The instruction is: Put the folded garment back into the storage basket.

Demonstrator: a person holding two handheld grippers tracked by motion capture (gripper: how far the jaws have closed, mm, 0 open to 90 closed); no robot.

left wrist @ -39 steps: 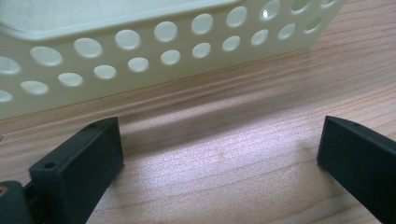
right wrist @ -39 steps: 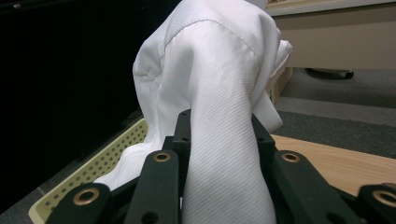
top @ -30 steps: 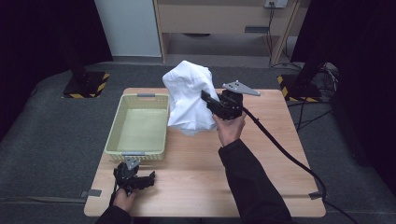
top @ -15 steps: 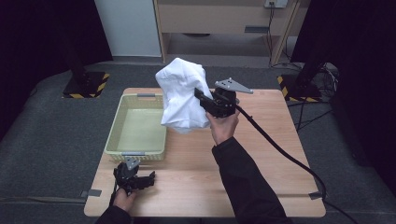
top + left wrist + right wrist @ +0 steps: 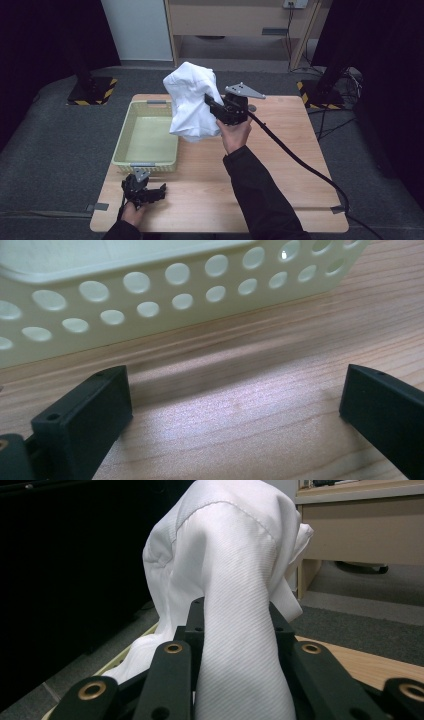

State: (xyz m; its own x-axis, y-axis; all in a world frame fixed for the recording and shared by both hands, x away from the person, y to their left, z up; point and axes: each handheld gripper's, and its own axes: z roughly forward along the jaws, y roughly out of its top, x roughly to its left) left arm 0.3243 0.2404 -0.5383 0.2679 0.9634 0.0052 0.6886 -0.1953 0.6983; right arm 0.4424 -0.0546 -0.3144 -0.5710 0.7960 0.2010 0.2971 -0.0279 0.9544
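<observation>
Jaws of right gripper (image 5: 212,106) clamped on white cloth (image 5: 192,102), left gripper (image 5: 156,191) wide open

Around the wooden table

The wooden table (image 5: 290,200) stands on grey carpet (image 5: 55,150). Behind it sits a pale wooden cabinet (image 5: 235,20) beside a white panel (image 5: 135,25). Two dark stands rise from bases (image 5: 92,91) marked with yellow-and-black hazard stripes, one at each far corner.
</observation>
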